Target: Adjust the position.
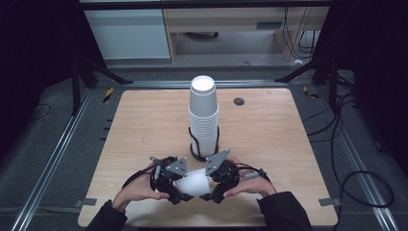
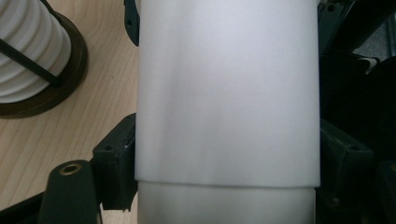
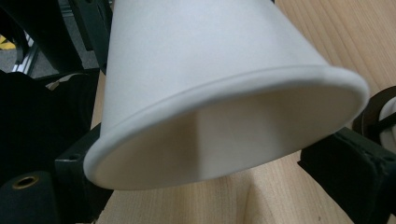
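With both the left gripper [image 1: 179, 192] and right gripper [image 1: 212, 191] clamped on the paper cup [image 1: 192, 183], at 6 o'clock from the cup stack [image 1: 203, 115], squeezing could crush it.

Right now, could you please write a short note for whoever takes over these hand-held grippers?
Left hand-held gripper: shut on the paper cup, near its narrow end.
Right hand-held gripper: jaws flank the cup's rim end; whether they press is unclear.
Cup lies sideways between both, at the near edge of the table.
Cup stack stands upright in its black holder mid-table.
Done: one cup is out, apart from the stack. Left: probably placing it; go gently.
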